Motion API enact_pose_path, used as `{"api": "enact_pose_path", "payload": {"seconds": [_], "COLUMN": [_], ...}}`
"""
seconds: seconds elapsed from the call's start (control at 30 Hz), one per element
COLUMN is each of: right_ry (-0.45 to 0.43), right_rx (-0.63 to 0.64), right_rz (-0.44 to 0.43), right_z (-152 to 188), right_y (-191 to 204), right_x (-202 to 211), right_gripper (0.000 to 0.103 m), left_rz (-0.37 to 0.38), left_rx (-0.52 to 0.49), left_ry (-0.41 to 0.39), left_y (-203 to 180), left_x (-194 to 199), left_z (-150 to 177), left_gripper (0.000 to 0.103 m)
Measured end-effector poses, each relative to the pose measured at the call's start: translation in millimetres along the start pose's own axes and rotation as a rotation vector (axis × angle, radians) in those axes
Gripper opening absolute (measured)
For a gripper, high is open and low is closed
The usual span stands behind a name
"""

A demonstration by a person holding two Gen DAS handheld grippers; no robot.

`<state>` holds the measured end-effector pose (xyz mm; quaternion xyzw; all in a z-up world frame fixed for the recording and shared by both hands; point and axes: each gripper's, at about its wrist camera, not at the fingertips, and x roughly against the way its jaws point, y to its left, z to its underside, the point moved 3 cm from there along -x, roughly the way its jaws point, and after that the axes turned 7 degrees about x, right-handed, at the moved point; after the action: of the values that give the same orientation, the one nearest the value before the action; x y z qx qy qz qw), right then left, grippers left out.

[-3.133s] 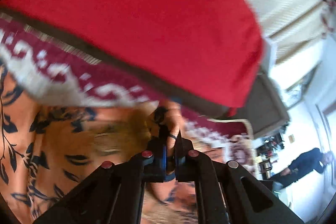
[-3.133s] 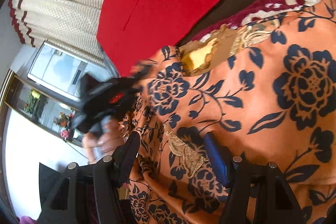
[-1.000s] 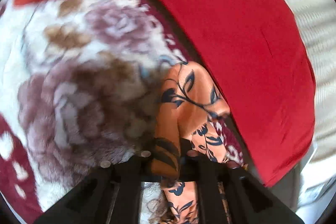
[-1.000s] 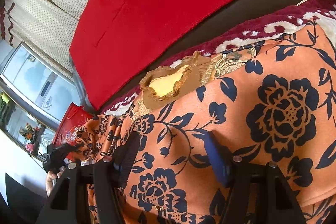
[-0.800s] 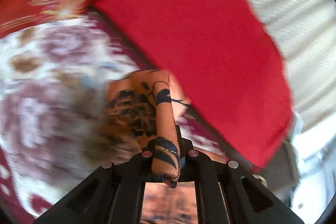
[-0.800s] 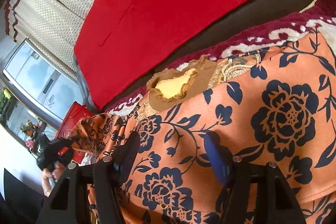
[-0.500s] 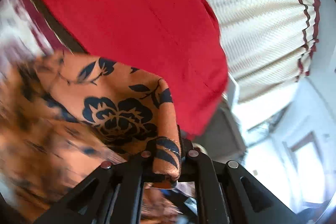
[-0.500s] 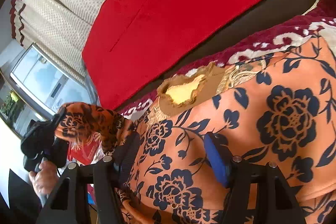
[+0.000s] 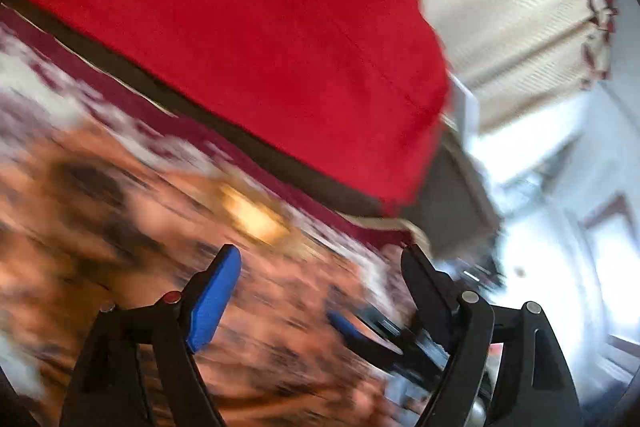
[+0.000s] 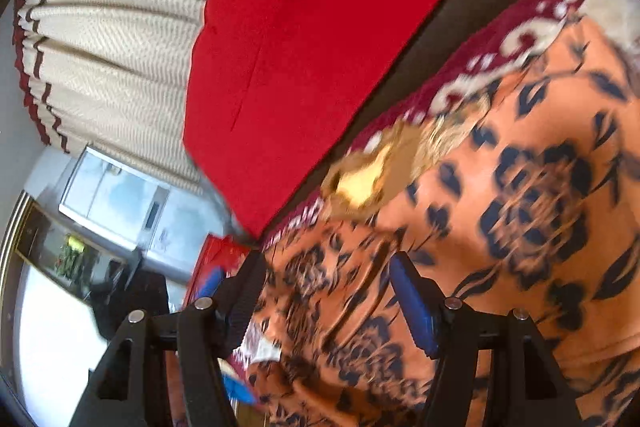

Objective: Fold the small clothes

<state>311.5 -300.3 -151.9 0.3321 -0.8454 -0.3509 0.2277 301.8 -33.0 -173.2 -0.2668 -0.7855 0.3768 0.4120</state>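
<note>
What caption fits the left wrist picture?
Open left gripper, jaws just opened, nothing between them, above the blurry orange flowered garment by a red cushion.

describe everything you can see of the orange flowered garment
The orange garment is soft, thin-looking cloth printed with dark navy roses and leaves, with a gold-trimmed brown neckline showing yellow lining. It lies spread, creased at its near edge, on a maroon-and-white blanket below a red cushion. The right tongs stand open over it; the left tongs have just been opening, nothing between them.
</note>
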Motion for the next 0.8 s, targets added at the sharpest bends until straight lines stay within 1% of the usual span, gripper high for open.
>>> {"api": "enact_pose_path", "payload": {"seconds": [0.07,0.13,0.17,0.23,0.27,0.33,0.4,0.43,0.47,0.5,0.53,0.57,0.63,0.7,0.8], "right_ry": [0.032,0.055,0.069,0.115,0.132,0.142,0.138,0.13,0.123,0.122,0.135,0.137,0.089,0.0,-0.143], "right_rx": [0.013,-0.004,-0.01,-0.027,-0.038,-0.026,0.012,0.035,0.065,0.092,0.124,0.142,0.208,0.278,0.317], "right_rz": [0.004,0.002,0.016,0.068,0.078,0.098,0.128,0.142,0.171,0.194,0.213,0.213,0.233,0.255,0.318], "right_z": [4,5,5,7,9,13,16,19,20,22,24,25,25,14,-7], "right_y": [4,3,2,-2,-2,3,13,19,24,27,33,37,50,64,71], "right_x": [-9,-23,-31,-49,-56,-69,-80,-87,-93,-96,-102,-104,-94,-70,-26], "right_gripper": [0.068,0.068,0.068,0.068,0.068,0.068,0.068,0.062,0.053,0.025,0.012,0.012,0.01,0.009,0.009], "left_rz": [-0.081,-0.195,-0.233,-0.277,-0.296,-0.315,-0.353,-0.364,-0.371,-0.37,-0.369,-0.371,-0.375,-0.373,-0.383], "left_rx": [0.054,0.121,0.156,0.209,0.245,0.271,0.29,0.297,0.3,0.298,0.292,0.287,0.288,0.304,0.321], "left_ry": [-0.076,-0.141,-0.171,-0.204,-0.213,-0.218,-0.22,-0.217,-0.21,-0.206,-0.208,-0.214,-0.218,-0.216,-0.212], "left_y": [30,64,79,101,112,122,133,137,139,143,143,144,145,146,148], "left_x": [21,40,48,65,72,72,75,78,78,81,82,83,86,84,79], "left_z": [-20,-38,-44,-53,-57,-57,-58,-58,-57,-55,-55,-55,-55,-54,-53], "left_gripper": [0.083,0.083,0.083,0.083,0.083,0.083,0.083,0.083,0.083,0.083,0.083,0.083,0.083,0.083,0.083]}}
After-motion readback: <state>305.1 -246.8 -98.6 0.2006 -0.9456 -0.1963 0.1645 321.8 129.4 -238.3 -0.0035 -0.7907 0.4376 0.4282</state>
